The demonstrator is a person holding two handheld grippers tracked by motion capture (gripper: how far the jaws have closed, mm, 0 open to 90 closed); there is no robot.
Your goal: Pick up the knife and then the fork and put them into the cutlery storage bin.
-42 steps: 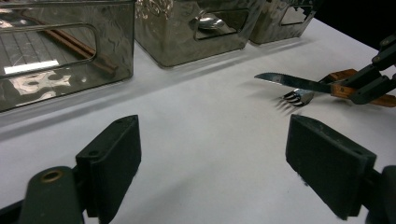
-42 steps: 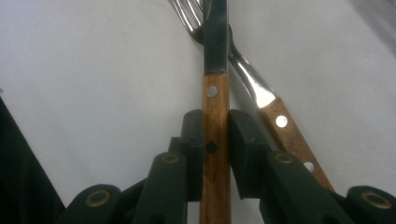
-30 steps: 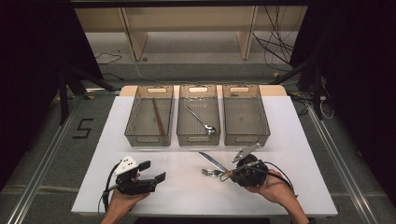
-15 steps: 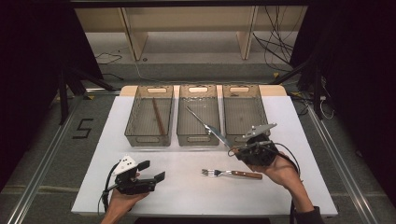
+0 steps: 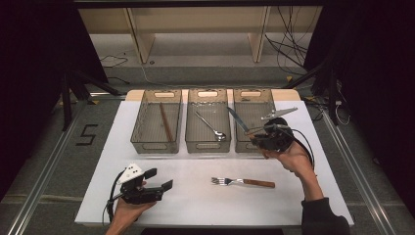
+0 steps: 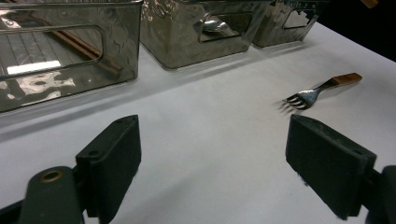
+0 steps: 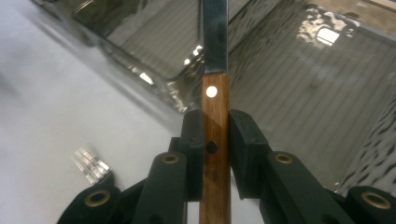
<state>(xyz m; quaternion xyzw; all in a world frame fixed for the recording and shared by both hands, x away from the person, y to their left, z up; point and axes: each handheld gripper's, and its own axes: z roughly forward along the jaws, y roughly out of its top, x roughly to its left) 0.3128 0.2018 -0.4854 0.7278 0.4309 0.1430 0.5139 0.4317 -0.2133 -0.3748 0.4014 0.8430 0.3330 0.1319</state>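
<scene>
- The table point(image 5: 195, 161) carried three bins in a row at its far side: the left bin point(image 5: 155, 128) with a wooden stick in it, the middle bin point(image 5: 207, 126) with a spoon point(image 5: 211, 126), and the right bin point(image 5: 249, 117).
- My right forearm reached in from the lower right, hand raised off the table at the right bin's near edge.
- My left hand sat low at the near left of the table, palm under its tool.
- The right gripper point(image 7: 215, 135) was clamped on the knife point(image 7: 215, 107), both pads pressed to its wooden handle.
- The left gripper point(image 6: 215, 154) pointed across the table toward the bins, jaws wide apart with bare table between them.
- The knife was up in the air, blade slanting up and left over the right bin.
- The fork point(image 5: 242, 182) lay flat on the table, near the front edge, well apart from both grippers.
</scene>
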